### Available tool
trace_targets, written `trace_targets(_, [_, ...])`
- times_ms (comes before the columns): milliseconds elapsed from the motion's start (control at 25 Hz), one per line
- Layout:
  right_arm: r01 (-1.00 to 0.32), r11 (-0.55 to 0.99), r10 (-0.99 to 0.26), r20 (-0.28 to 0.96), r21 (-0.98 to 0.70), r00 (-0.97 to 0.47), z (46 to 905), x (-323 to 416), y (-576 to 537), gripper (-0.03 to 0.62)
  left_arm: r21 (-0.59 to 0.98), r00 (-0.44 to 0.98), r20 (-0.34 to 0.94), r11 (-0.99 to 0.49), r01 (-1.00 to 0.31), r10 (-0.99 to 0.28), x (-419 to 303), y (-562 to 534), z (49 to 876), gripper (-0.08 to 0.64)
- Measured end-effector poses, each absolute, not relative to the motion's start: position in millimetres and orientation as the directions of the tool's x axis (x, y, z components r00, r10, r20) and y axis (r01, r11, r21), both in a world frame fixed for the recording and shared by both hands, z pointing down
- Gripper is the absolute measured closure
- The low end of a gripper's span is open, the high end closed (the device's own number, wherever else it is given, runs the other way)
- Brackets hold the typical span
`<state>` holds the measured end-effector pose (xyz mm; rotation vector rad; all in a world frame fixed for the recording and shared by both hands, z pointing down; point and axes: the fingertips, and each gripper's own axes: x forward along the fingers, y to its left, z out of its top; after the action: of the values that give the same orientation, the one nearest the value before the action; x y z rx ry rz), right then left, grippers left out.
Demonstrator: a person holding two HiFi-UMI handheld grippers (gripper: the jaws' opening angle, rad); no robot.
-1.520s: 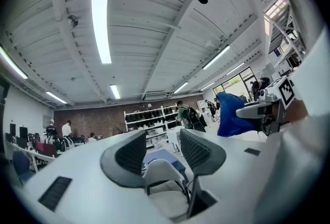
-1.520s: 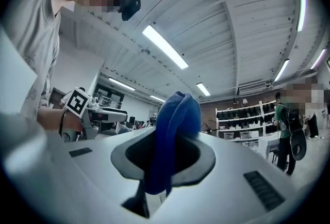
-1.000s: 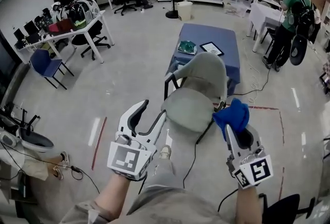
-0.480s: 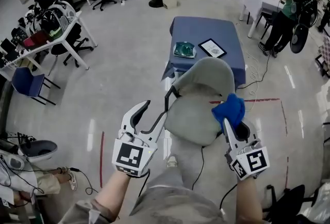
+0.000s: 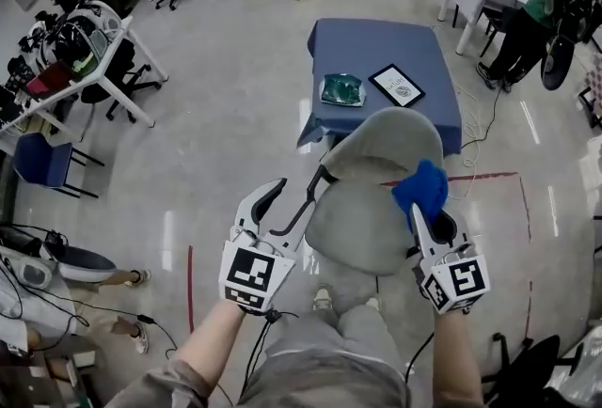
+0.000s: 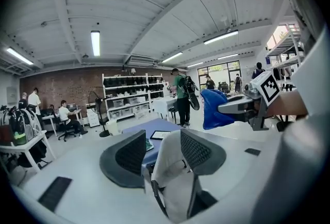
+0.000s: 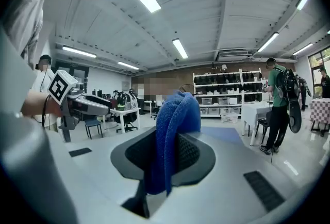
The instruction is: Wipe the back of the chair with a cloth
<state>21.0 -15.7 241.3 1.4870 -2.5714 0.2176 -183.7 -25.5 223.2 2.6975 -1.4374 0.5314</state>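
Claw notes, head view: our right claw [image 5: 425, 211] is clamped on the blue cloth [image 5: 420, 188], which bunches up over its tips. Left claw [image 5: 287, 195] stands wide apart with nothing in it, its tips close by the black armrest [image 5: 315, 182].

Change over the last second: we have walked up to the chair [image 5: 372, 190]. It stood ahead of us with floor between. Now the seat [image 5: 350, 229] is at our knees, and the cloth, which hung off beside the seat, overlaps the right edge of the chair back [image 5: 381, 138]. From above we cannot tell whether the cloth touches the back. The blue tabletop [image 5: 376, 39] lies beyond the chair and is not involved.

Left gripper view: jaws well apart, the pale chair [image 6: 172, 166] showing in the gap, not gripped. The cloth [image 6: 214, 109] hangs in the air off to the right.

Right gripper view: jaws closed on a fold of cloth [image 7: 172, 130], which rises between them and droops forward. No chair shows past it, only the room and the left claw [image 7: 87, 105].

Judgement: approach done, wiping not yet begun. The next move likely needs the cloth pressed flat against the back. The free left claw could steady the chair, which may shift under pressure.
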Motion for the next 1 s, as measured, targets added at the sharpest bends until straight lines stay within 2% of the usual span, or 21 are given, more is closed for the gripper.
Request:
trace_targets(480, [-0.854,0.514,-0.806,0.299,-0.074,-0.511,361,32,-147,0.506,-0.096,0.453,0.432,-0.539,-0.837,-0.780,-169,-128,344,0.331])
trace_targets(1000, [-0.815,0.570,-0.738,0.370,-0.106,-0.565,478,11,-257,0.506,-0.042,0.422,0.542,-0.525,-0.850,-0.726,-160,-205,481,0.331])
